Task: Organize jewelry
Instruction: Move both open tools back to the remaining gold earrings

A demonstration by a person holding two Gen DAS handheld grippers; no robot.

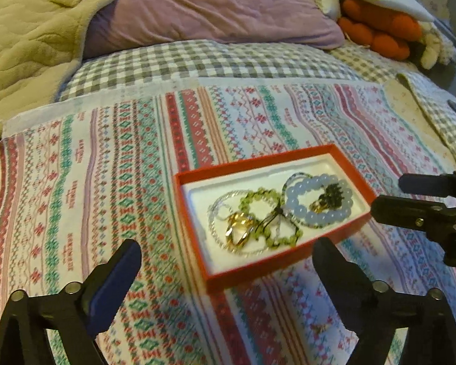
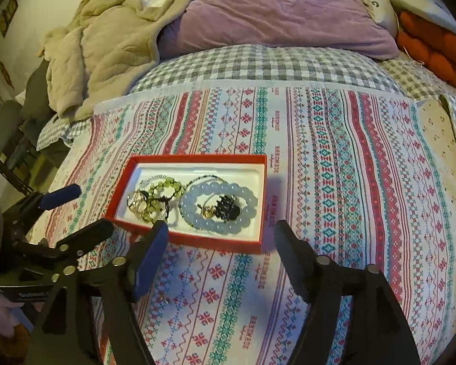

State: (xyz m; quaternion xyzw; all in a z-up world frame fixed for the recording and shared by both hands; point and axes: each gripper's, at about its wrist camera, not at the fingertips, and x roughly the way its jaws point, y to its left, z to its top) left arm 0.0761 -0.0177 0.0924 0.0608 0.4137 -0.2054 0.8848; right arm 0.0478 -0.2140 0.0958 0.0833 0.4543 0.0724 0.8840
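A red box point(image 1: 284, 261) point(image 2: 185, 241) with a white lining lies on the patterned cloth. In it lie a pale blue bead bracelet point(image 1: 301, 210) point(image 2: 246, 210), a green bead bracelet point(image 1: 260, 196) point(image 2: 164, 184), gold rings point(image 1: 238, 232) point(image 2: 138, 203), a clear bead strand point(image 1: 215, 213) and a dark charm point(image 1: 334, 196) point(image 2: 226, 208). My left gripper point(image 1: 228, 252) point(image 2: 85, 213) is open and empty, just in front of the box. My right gripper point(image 2: 222, 237) point(image 1: 390, 194) is open and empty, at the box's near edge.
The patterned cloth point(image 1: 106, 167) point(image 2: 334, 167) covers a checked bedspread point(image 1: 197, 60) point(image 2: 258, 64). A purple pillow point(image 1: 212, 6) point(image 2: 273, 12), a beige blanket point(image 1: 21, 45) point(image 2: 112, 45) and an orange plush toy point(image 1: 380, 27) point(image 2: 434, 42) lie behind.
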